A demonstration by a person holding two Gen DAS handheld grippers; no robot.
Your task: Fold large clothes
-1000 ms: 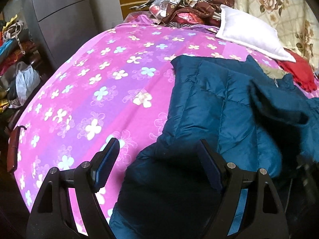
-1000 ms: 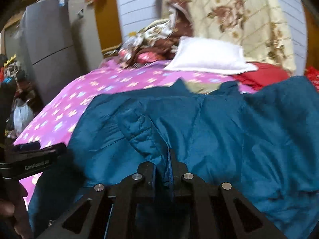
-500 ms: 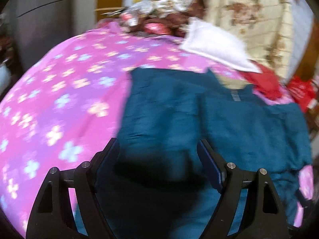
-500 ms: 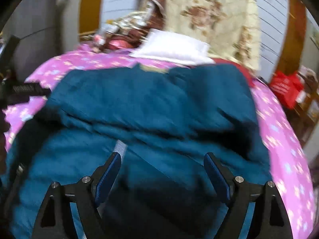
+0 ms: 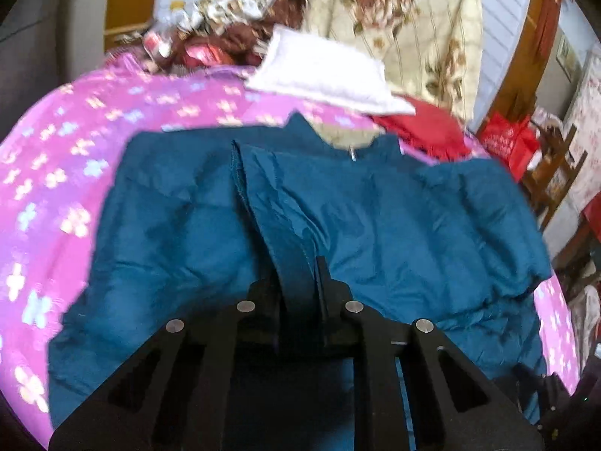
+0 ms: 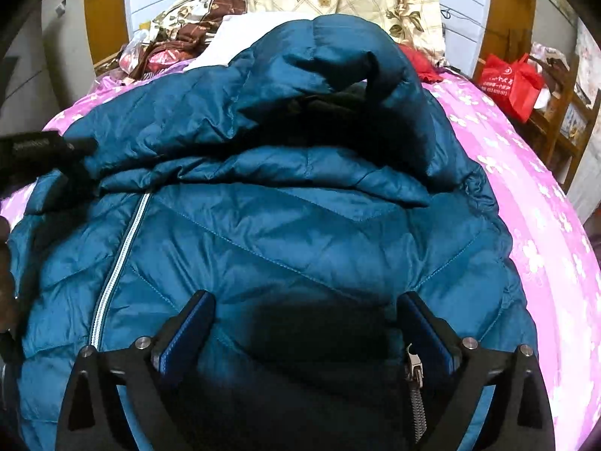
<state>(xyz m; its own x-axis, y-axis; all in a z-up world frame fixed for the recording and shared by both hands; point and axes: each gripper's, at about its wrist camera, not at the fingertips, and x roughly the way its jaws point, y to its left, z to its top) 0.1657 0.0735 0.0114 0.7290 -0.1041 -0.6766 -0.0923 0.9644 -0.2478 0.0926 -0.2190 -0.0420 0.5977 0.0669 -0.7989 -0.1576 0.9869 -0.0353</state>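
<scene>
A teal quilted puffer jacket (image 5: 394, 225) lies spread on a pink flowered bedspread (image 5: 56, 188). My left gripper (image 5: 300, 285) is shut on a raised fold of the jacket's edge near its near side. In the right wrist view the jacket (image 6: 300, 233) fills the frame, with a folded sleeve piled on top and a silver zipper (image 6: 120, 259) running down the left. My right gripper (image 6: 304, 323) is open just above the jacket's near hem, with nothing between its fingers. The left gripper's body (image 6: 41, 150) shows at the left edge.
A white pillow (image 5: 330, 71) and a red cloth (image 5: 424, 131) lie at the bed's far end, before a floral quilt (image 5: 405, 26) and piled clothes (image 5: 210, 34). A red bag (image 6: 514, 79) and wooden furniture (image 5: 552, 173) stand to the right of the bed.
My left gripper moved right over the jacket and shut on a fold of it. My right gripper let go of the fold it held, opened, and now hovers over the jacket's near hem.
</scene>
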